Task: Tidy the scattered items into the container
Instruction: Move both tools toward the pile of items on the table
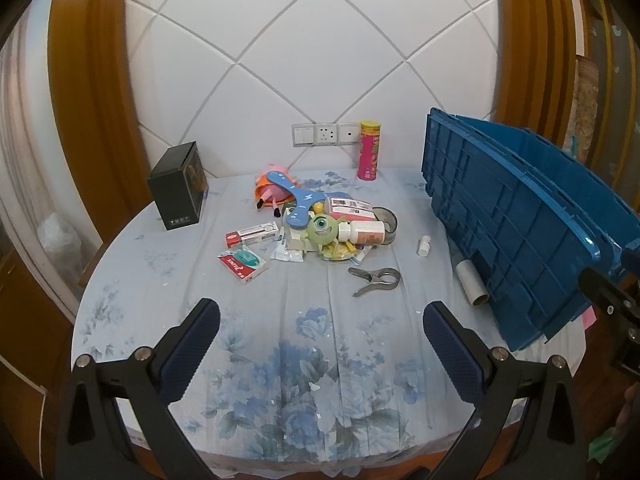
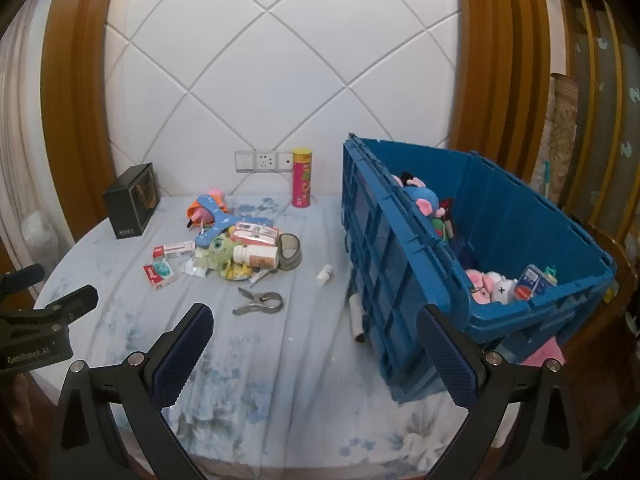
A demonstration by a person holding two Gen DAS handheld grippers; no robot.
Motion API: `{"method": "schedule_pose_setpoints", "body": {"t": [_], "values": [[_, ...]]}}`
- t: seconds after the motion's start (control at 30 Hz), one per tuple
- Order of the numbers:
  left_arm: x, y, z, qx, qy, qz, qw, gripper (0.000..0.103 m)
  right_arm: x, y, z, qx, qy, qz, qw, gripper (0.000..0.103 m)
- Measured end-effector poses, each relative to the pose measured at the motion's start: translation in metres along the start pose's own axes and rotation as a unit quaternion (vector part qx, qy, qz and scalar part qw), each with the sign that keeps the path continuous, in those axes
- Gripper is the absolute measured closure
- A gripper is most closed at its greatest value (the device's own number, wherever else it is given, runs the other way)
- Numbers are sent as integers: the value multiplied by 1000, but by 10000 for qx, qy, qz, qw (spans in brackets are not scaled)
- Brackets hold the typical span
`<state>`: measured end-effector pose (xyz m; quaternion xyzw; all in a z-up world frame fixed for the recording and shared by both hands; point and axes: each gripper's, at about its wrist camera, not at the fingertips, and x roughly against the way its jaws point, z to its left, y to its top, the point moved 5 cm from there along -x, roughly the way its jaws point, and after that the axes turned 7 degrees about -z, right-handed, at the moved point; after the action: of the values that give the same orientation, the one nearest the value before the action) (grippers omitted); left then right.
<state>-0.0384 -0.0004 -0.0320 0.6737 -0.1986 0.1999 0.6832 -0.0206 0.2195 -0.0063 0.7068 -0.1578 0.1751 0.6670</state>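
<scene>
Scattered heap (image 1: 328, 224) (boxes, bottles, green plush) lies ahead of both tongs. Blue crate (image 2: 500, 240) tilted, part-filled with toys, right of right tongs.

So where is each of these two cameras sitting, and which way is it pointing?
Left wrist view: sits on the left gripper, looking forward and down over the table at the scattered pile; its own open fingers frame the bottom.
Right wrist view: sits on the right gripper, facing the same way, with the left gripper at its left edge.
Shared: the blue crate, metal clip and pink tube.
</scene>
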Motion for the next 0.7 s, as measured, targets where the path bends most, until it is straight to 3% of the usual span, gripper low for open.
{"method": "schedule_pose_setpoints", "body": {"t": [0.7], "values": [[0, 0, 3, 5, 8, -49, 10000, 0, 1, 2, 2, 36, -1, -11, 10000, 0]]}}
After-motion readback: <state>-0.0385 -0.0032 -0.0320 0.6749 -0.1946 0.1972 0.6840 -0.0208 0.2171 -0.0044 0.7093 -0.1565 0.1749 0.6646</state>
